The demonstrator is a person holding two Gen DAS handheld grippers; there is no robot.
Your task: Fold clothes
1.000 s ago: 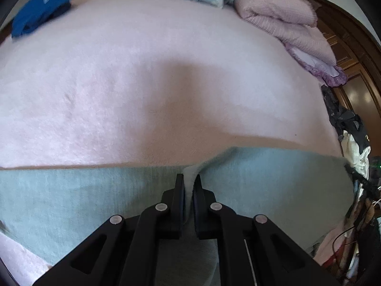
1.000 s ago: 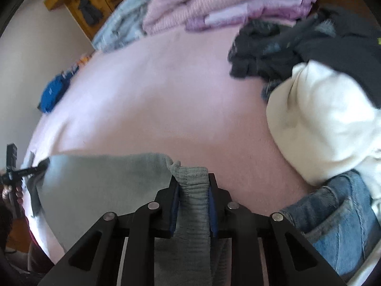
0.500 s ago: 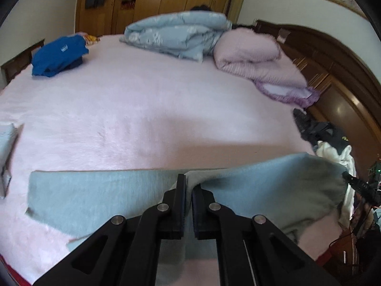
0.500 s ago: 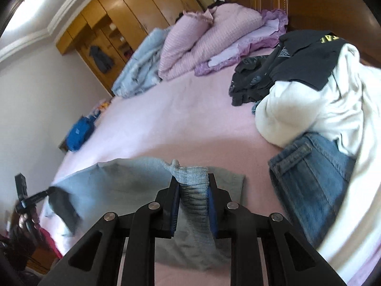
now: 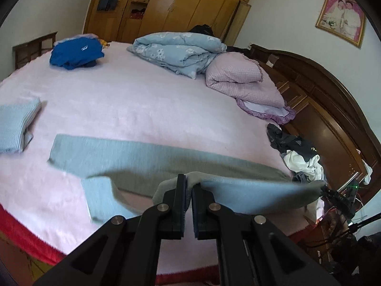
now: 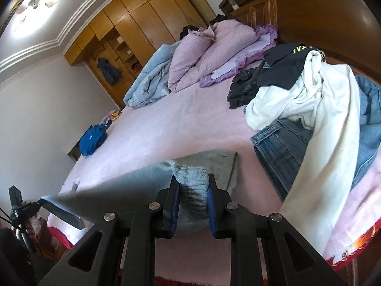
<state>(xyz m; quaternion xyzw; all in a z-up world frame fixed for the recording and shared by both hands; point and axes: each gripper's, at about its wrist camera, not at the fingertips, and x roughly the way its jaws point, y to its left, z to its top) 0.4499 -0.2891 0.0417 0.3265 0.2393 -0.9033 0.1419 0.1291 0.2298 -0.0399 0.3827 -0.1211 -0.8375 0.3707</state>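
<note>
- Stretching between the two tools, the grey-green trousers (image 5: pixel 152 159) hang taut in the air at the near edge of the bed (image 5: pixel 147 104), one long strip of them lying flat on the pink cover further in; the lifted part is blurred
- the left gripper (image 5: pixel 188 190) is clenched tight on a thin fold of the trousers' cloth, its two pads nearly meeting with only the fabric pinched between them
- the right gripper (image 6: pixel 193 186) grasps the bunched, ribbed waistband (image 6: pixel 193 178) of the same trousers, the jaws standing a little apart with the thick gathered band pressed between the blue pads; the band spills down behind the fingers
- in the left wrist view the right gripper shows small at the far right end of the taut cloth; in the right wrist view the left one shows at the far left end
- to the left on the bed lies a folded pale blue ribbed garment (image 5: pixel 16 124), well apart from the trousers; further back sits a bright blue garment (image 5: pixel 76 53)
- at the head of the bed a light blue quilt (image 5: pixel 178 50) touches a pink checked quilt (image 5: pixel 240 81)
- beside the right gripper lies a heap: blue jeans (image 6: pixel 283 147), a white top (image 6: pixel 316 109) draped over them, dark clothes (image 6: pixel 273 71) behind
- wooden wardrobes (image 5: pixel 181 7) line the far wall.
</note>
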